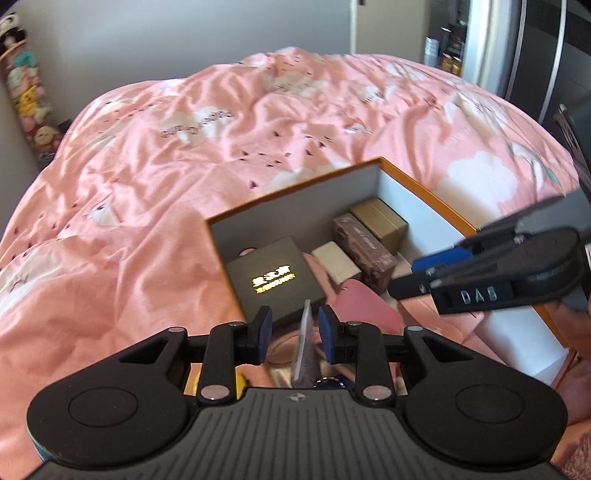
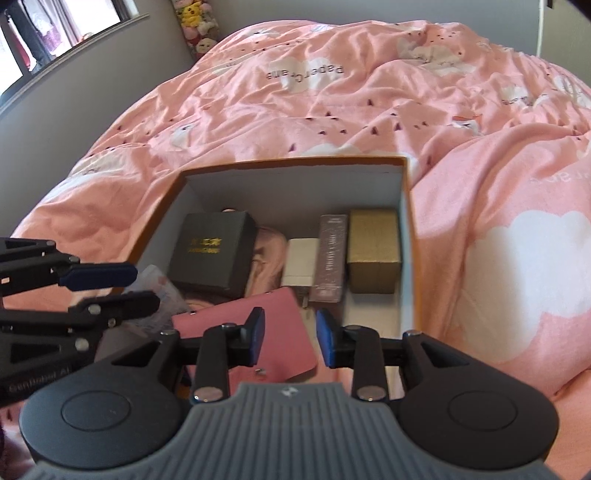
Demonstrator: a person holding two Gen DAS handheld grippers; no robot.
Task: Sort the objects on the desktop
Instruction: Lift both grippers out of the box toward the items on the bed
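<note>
Lying on a rumpled pink duvet (image 2: 369,110), an orange-rimmed open box (image 2: 288,161) is seen from both wrist cameras, and both hand-held grippers are held over its near end. The left gripper (image 1: 295,332) is seen with its blue pads parted to a narrow gap; a thin card (image 1: 304,343) stands on edge between them, and no pad can be seen pressing on it. In the right wrist view that card (image 2: 155,284) is partly hidden behind the left gripper's fingers, so the contact cannot be told there either. The right gripper (image 2: 290,338) is likewise parted narrowly, with nothing between its pads; a pink wallet (image 2: 266,332) lies directly beneath and just beyond them inside the box. Farther in, a black box with gold lettering (image 2: 214,251) is set at the left, a white charger (image 2: 301,262) near the middle, a slim brown box (image 2: 330,258) just beside it, and a gold box (image 2: 375,251) against the right wall. Pink cloth (image 2: 266,251) is bunched between the black box and the charger. Plush toys (image 2: 195,26) are stacked in the far corner of the room.
</note>
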